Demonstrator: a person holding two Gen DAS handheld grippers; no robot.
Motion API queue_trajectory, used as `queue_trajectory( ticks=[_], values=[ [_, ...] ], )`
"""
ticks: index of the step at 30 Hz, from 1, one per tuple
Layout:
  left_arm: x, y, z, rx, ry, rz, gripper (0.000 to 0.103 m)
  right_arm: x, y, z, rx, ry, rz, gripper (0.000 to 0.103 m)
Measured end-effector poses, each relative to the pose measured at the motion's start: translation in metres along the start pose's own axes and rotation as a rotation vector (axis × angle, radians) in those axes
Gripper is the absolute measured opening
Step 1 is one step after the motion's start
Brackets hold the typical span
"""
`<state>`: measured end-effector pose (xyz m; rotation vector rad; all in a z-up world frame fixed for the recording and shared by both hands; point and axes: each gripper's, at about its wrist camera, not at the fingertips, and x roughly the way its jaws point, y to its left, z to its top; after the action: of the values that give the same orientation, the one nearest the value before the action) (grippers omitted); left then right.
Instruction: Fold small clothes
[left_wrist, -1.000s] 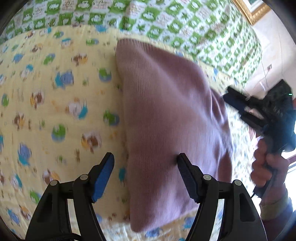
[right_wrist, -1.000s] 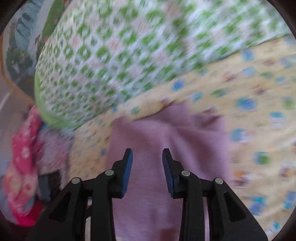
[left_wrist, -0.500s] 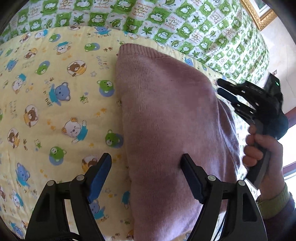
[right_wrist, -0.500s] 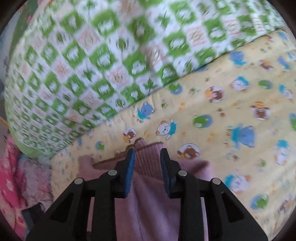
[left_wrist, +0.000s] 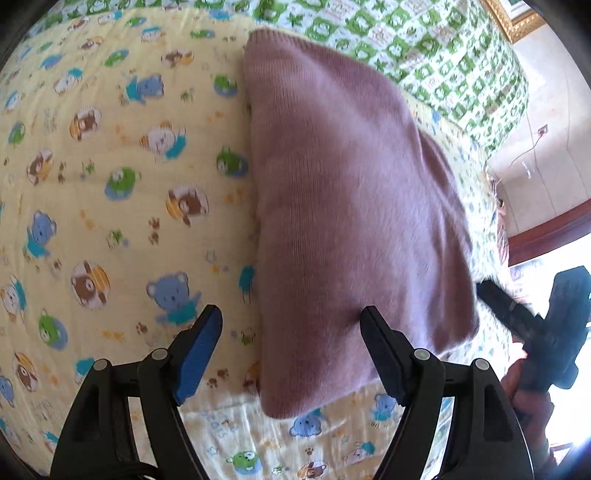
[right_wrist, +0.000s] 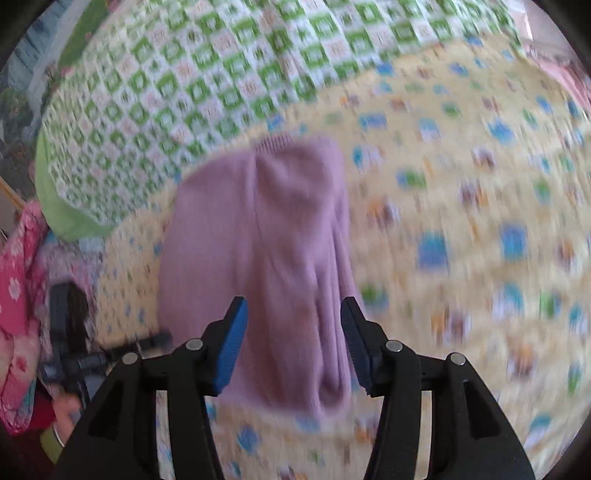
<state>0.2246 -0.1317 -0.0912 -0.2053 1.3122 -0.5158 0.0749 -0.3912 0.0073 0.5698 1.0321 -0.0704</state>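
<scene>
On yellow bear-print blanket (left_wrist: 110, 192) lay folded mauve knit sweater (left_wrist: 351, 206). Your left gripper (left_wrist: 291, 332) stood wide, empty; right gripper (right_wrist: 293, 332) jaws just opened, nothing pinched. Soft, limp, light knit: take doubled near hem. Only right view showed pink clothes pile (right_wrist: 18, 295).

Left claw (left_wrist: 291, 332) – jaws wide apart, nothing pressed between blue pads, pointing steeply down. Right claw (right_wrist: 293, 325) – jaws have just been opening, now parted, pads clear of anything, also angled down. In left wrist view right claw (left_wrist: 491, 295) low at right edge, gripped by hand (left_wrist: 517, 384). Right wrist view blurred.
</scene>
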Motion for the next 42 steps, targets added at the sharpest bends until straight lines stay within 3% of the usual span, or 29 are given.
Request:
queue_trajectory(
  ticks=[2, 3, 4, 6, 8, 10, 13, 16, 21, 23, 26, 32, 36, 37, 39, 40, 41, 42],
  values=[
    [0.004, -0.002, -0.003, 0.009, 0.005, 0.009, 0.077, 0.010, -0.004, -0.005, 0.007, 0.029, -0.009, 0.051],
    [0.006, -0.004, -0.003, 0.016, 0.005, 0.018, 0.077, 0.012, -0.007, -0.004, 0.017, 0.033, 0.010, 0.043],
    [0.007, -0.006, -0.003, 0.021, 0.005, 0.026, 0.077, 0.014, -0.010, -0.001, 0.034, 0.043, 0.032, 0.021],
    [0.009, -0.011, 0.001, 0.020, 0.007, 0.025, 0.077, 0.011, -0.013, 0.008, 0.047, 0.030, 0.053, 0.014],
    [0.007, -0.015, 0.005, 0.027, -0.004, 0.026, 0.077, 0.000, -0.010, 0.014, 0.019, -0.012, 0.050, 0.013],
    [0.004, -0.018, 0.008, 0.040, -0.021, 0.037, 0.077, -0.006, -0.009, 0.020, 0.002, -0.037, 0.039, 0.012],
    [0.013, -0.016, 0.009, 0.044, 0.002, 0.040, 0.079, 0.013, -0.017, 0.017, -0.025, 0.028, -0.022, 0.012],
    [0.023, -0.010, 0.004, 0.038, 0.037, 0.045, 0.080, 0.023, -0.025, 0.007, -0.012, 0.078, -0.013, 0.016],
    [0.016, -0.007, 0.004, 0.023, 0.034, 0.020, 0.079, 0.003, -0.019, 0.010, -0.013, 0.054, -0.012, 0.047],
    [0.009, -0.006, 0.008, 0.017, 0.018, 0.005, 0.079, -0.002, -0.014, 0.018, -0.028, 0.031, 0.028, 0.054],
    [0.003, -0.007, 0.025, -0.013, -0.013, -0.014, 0.080, 0.002, -0.015, 0.037, 0.019, -0.001, 0.100, 0.077],
    [0.024, 0.002, 0.057, -0.092, 0.003, -0.030, 0.087, 0.054, -0.035, 0.074, 0.138, 0.047, 0.136, 0.077],
    [0.045, 0.012, 0.065, -0.135, 0.032, -0.060, 0.092, 0.081, -0.048, 0.079, 0.161, 0.097, 0.147, 0.076],
    [0.048, 0.017, 0.064, -0.143, 0.033, -0.069, 0.094, 0.083, -0.046, 0.079, 0.153, 0.096, 0.161, 0.073],
    [0.054, 0.014, 0.065, -0.138, 0.023, -0.073, 0.094, 0.090, -0.041, 0.080, 0.127, 0.117, 0.173, 0.057],
    [0.055, 0.010, 0.067, -0.114, 0.016, -0.072, 0.088, 0.092, -0.039, 0.079, 0.128, 0.129, 0.178, 0.048],
    [0.058, 0.005, 0.069, -0.097, 0.014, -0.083, 0.064, 0.093, -0.039, 0.079, 0.129, 0.129, 0.176, 0.042],
    [0.060, -0.001, 0.070, -0.081, 0.025, -0.128, 0.058, 0.093, -0.038, 0.078, 0.134, 0.129, 0.184, 0.039]
  ],
)
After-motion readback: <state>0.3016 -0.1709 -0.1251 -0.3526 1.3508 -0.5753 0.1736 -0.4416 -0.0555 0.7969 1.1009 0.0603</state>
